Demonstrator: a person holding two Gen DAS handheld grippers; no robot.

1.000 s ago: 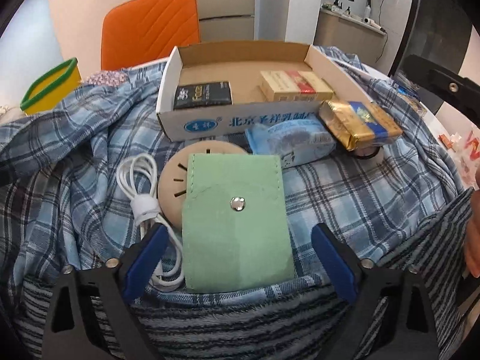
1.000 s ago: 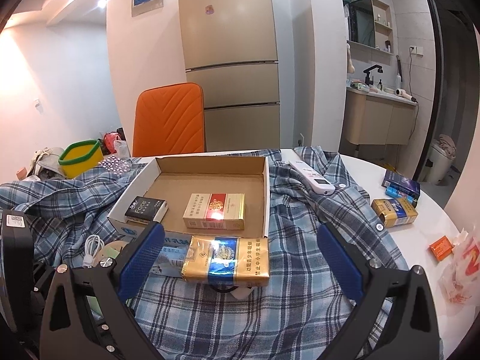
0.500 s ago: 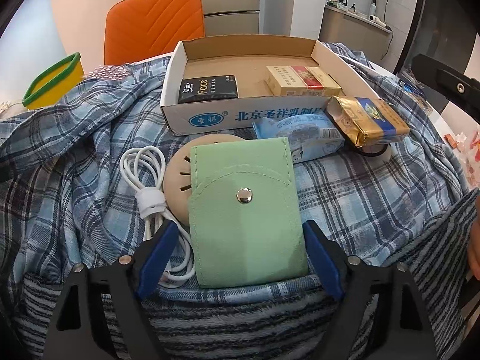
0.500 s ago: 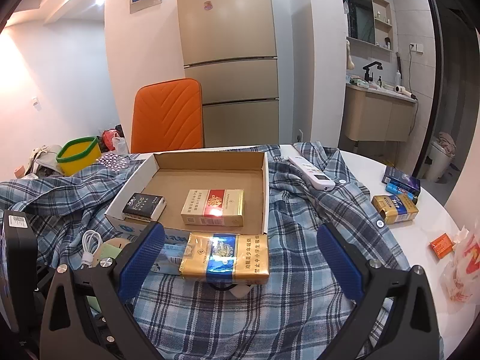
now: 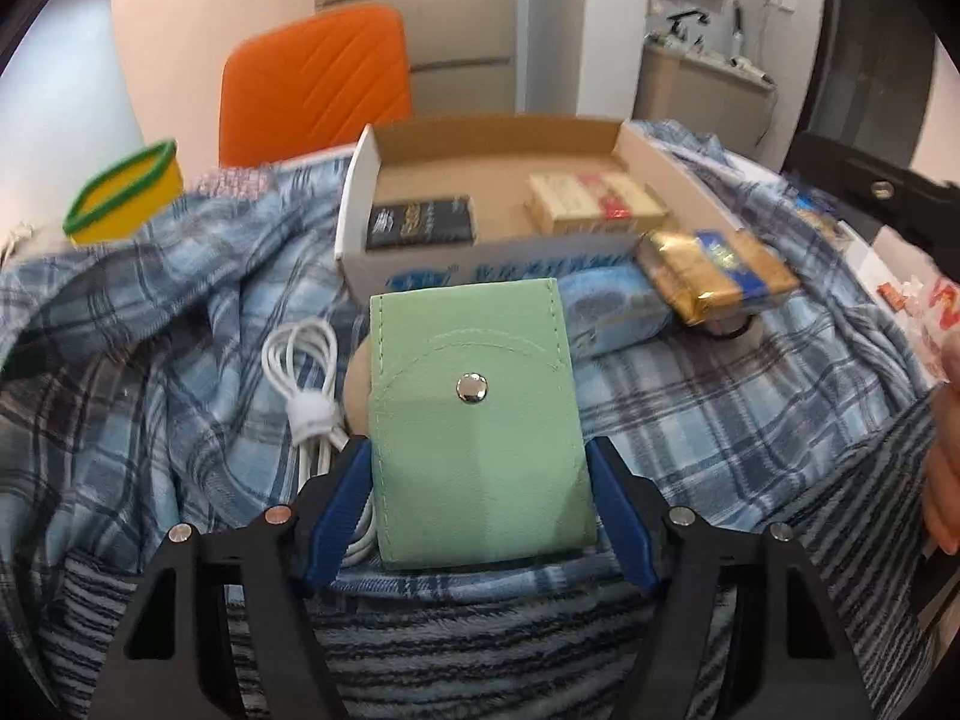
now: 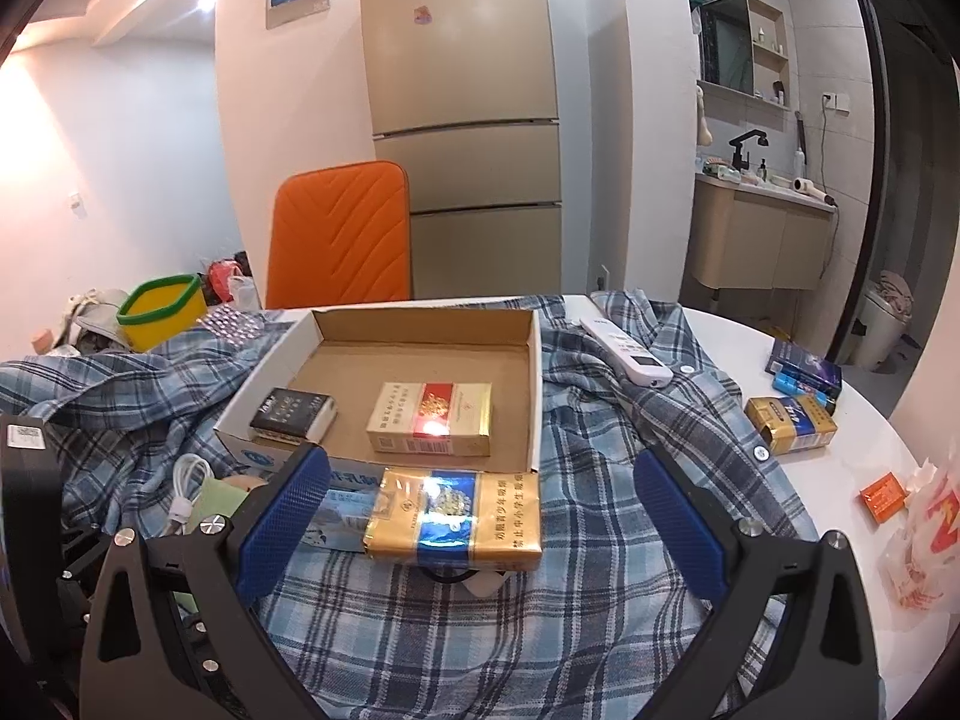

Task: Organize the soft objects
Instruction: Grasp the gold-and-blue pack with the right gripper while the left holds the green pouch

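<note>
My left gripper [image 5: 480, 468] is shut on a light green snap pouch [image 5: 477, 426] and holds it by both side edges, its far end raised toward the cardboard box [image 5: 420, 273]. The box holds a black pack [image 5: 420, 222] and a red and cream pack [image 5: 594, 210]. A gold and blue pack [image 5: 717, 267] and a blue tissue pack [image 5: 612, 312] lie in front of the box on the plaid shirt [image 5: 150, 360]. My right gripper [image 6: 480, 510] is open and empty above the gold and blue pack [image 6: 456, 516]. The pouch's edge shows in the right wrist view [image 6: 213, 501].
A coiled white cable [image 5: 306, 384] and a beige round disc [image 5: 359, 384] lie left of the pouch. A yellow tub [image 6: 159, 309] and an orange chair [image 6: 339, 234] stand behind. A white remote [image 6: 627, 351], more packs [image 6: 789, 423] and a snack bag [image 6: 927, 534] lie at the right.
My left gripper has closed from wide open onto the green pouch's sides and lifted its far end off the disc. The right gripper has stayed open and nearly still.
</note>
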